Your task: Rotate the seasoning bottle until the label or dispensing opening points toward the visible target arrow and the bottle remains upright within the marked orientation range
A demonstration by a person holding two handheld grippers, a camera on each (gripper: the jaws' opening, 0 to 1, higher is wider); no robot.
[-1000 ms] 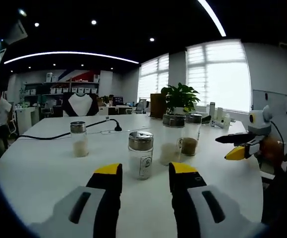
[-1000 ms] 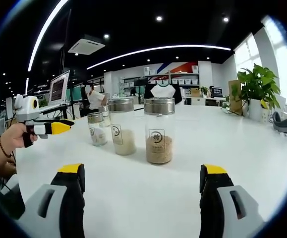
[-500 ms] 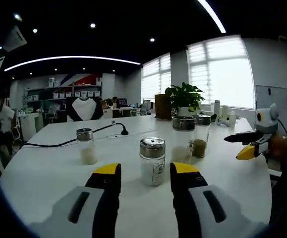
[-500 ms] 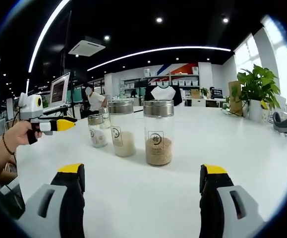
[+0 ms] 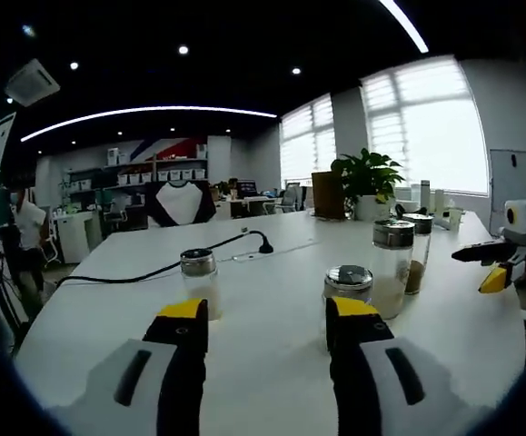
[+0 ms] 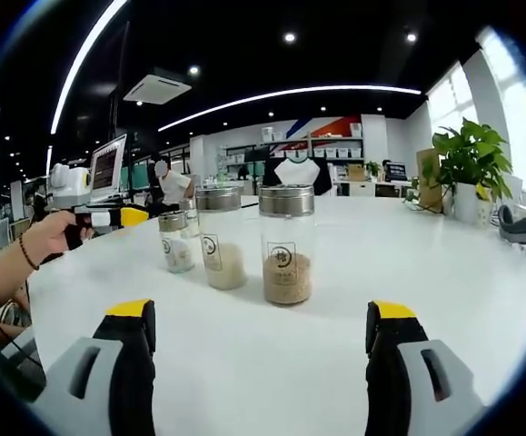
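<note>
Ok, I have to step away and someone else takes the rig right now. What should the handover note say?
Left hand-held gripper: open, holding nothing, with the short white-filled seasoning bottle just past its right jaw.
Right hand-held gripper: open wide, holding nothing, facing the brown-filled bottle and the pale-filled bottle beside it.
Another short bottle stands apart near the black cable. All stand upright on the white table.
Done: nothing gripped. I see no target arrow.
Left: grip the bottle, rotate it, keep it upright.
</note>
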